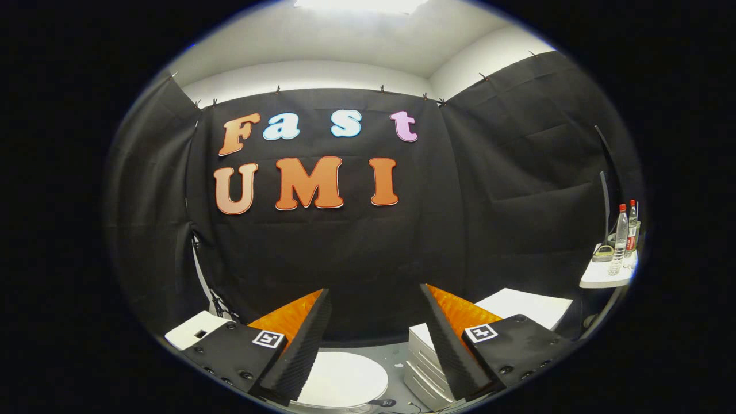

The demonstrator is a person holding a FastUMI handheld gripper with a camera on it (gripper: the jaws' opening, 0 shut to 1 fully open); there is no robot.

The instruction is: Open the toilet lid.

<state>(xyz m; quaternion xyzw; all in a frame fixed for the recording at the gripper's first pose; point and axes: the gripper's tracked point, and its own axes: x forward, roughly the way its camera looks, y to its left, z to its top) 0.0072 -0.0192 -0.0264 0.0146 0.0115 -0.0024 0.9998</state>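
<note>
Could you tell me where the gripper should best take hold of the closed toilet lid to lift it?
Probably the rounded front rim of the toilet lid, approached from above: it lies flat and closed below the open gripper, so only its edge offers purchase.

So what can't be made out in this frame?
- Toilet lid: its left side sits behind a finger of the open hand-held gripper; hinge not visible.
- White drawer unit: mostly behind the other finger.
- Bottles on the side shelf: too small for detail.
</note>
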